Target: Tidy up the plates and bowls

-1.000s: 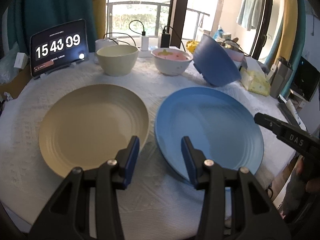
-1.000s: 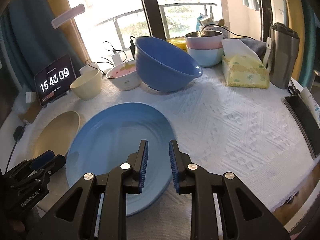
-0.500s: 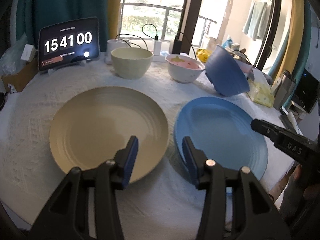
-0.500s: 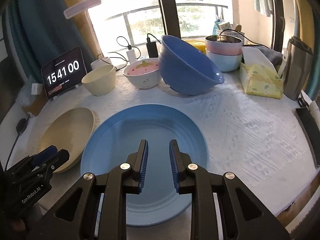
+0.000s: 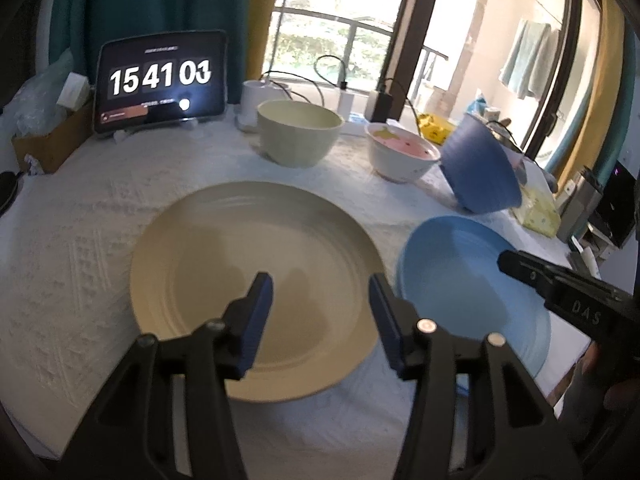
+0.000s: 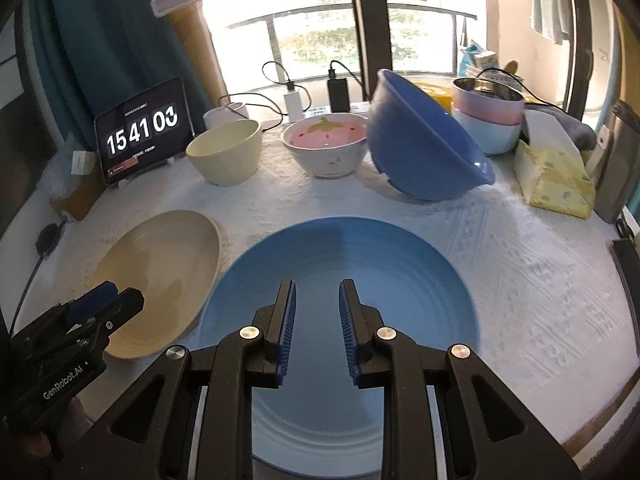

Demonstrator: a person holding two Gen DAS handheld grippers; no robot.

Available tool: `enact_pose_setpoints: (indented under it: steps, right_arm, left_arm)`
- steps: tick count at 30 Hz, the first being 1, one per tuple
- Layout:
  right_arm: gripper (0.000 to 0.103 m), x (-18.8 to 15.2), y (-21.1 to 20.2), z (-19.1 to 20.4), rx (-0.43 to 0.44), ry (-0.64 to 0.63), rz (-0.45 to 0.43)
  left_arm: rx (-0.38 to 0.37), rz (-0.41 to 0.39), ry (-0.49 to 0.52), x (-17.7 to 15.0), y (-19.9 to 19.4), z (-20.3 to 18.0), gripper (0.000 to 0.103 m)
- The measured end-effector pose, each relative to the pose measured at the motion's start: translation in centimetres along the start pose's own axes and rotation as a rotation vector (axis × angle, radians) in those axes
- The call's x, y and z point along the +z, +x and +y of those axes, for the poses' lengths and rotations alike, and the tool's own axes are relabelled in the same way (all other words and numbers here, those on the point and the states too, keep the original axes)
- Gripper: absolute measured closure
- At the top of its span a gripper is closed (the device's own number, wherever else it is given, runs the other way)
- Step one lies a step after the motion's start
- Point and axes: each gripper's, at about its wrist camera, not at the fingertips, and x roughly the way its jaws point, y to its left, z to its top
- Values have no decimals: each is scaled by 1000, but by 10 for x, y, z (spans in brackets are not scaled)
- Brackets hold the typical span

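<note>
Left wrist view: left gripper (image 5: pixel 320 298) hanging low in the frame over the near part of the cream plate (image 5: pixel 256 280), jaws opening, nothing between them. Looks like a line-up for that plate's near rim, judging by the pose alone. Blue plate (image 5: pixel 460 292) off to the right of center, just beside the cream one, rims close but apart. Right gripper (image 6: pixel 317 312) poking in from the right edge there; in the right wrist view, centered bottom over the blue plate, jaws only narrowly parted, gripping nothing. So probably one tool per plate, maybe for stacking one on the other, just a guess.

Across the upper middle of the right wrist view, a row of bowls: cream bowl (image 6: pixel 225 151), strawberry-pattern bowl (image 6: pixel 326 146), then the big blue bowl (image 6: pixel 424 148) tipped on its side, leaning with its mouth toward the right. Pink and pale-blue bowls (image 6: pixel 488 120) already nested, upper right. Clock tablet (image 6: pixel 142 132) at the upper left.

Versus a second back: cream plate now centered under the left tool instead of sitting left of it, blue plate slid from left of center to dead center under the right one, left jaws visibly wider, clock ticked over.
</note>
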Motion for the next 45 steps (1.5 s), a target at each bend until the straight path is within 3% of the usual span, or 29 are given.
enact_pose_setpoints:
  steps: [23, 33, 40, 45]
  right_arm:
    - [79, 20, 43, 58, 57, -85, 71]
    - [79, 25, 67, 79, 85, -105, 112]
    - [78, 28, 81, 88, 88, -115, 136]
    - [78, 31, 93, 92, 80, -118, 160]
  left_arm:
    - [65, -26, -103, 12, 5, 65, 50]
    - [159, -64, -176, 14, 2, 101, 50]
    - [203, -30, -202, 9, 11, 119, 49]
    - [195, 5, -216, 7, 19, 126, 49]
